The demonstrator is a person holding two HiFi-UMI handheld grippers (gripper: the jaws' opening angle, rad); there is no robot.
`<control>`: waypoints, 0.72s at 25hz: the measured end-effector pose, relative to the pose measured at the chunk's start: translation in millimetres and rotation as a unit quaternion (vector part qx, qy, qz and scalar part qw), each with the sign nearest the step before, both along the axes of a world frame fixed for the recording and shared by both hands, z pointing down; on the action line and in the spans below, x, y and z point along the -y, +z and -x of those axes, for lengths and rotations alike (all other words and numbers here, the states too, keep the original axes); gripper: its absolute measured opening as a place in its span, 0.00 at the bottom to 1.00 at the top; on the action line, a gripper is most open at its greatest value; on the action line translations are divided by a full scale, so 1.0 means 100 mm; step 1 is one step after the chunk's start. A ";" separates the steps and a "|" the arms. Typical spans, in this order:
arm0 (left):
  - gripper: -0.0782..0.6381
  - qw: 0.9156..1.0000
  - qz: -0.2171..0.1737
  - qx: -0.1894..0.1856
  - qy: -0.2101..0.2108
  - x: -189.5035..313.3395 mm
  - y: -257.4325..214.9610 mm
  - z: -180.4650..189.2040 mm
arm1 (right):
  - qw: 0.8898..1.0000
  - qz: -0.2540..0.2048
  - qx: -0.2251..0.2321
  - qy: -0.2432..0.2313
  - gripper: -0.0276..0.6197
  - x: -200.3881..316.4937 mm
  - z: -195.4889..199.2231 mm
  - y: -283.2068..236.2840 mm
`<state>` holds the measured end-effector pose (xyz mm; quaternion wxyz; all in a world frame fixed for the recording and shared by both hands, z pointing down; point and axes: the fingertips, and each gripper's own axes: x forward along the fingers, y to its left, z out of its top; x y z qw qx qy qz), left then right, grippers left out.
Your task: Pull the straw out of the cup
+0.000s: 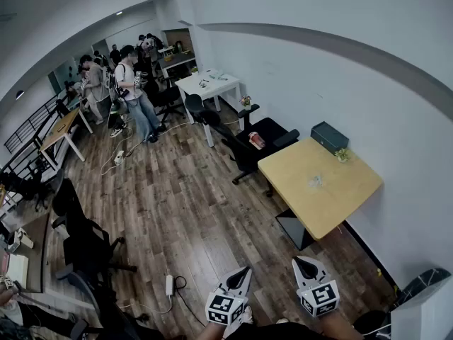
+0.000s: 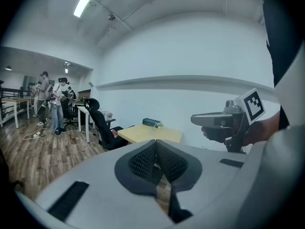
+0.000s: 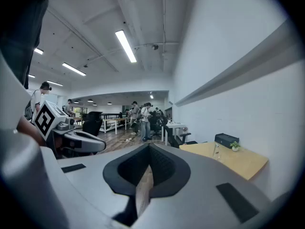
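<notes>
A small clear cup stands near the middle of a yellow table against the right wall, far from both grippers. In the right gripper view the cup shows as a tiny clear shape; a straw is too small to make out. My left gripper and right gripper hang side by side low in the head view, over the wooden floor. Both are shut with nothing between the jaws. The left gripper points toward the yellow table. The right gripper points the same way.
A dark box and a small plant sit at the table's far end. A black office chair stands beside it, and a white table beyond. Several people stand at the back left. A power strip lies on the floor.
</notes>
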<state>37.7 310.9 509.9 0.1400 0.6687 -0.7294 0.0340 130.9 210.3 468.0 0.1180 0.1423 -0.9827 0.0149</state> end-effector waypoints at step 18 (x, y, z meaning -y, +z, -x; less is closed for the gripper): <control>0.13 1.000 -0.021 -0.004 0.010 -0.09 -0.11 0.00 | 0.997 -0.035 0.053 0.040 0.07 -0.04 -0.05 -0.26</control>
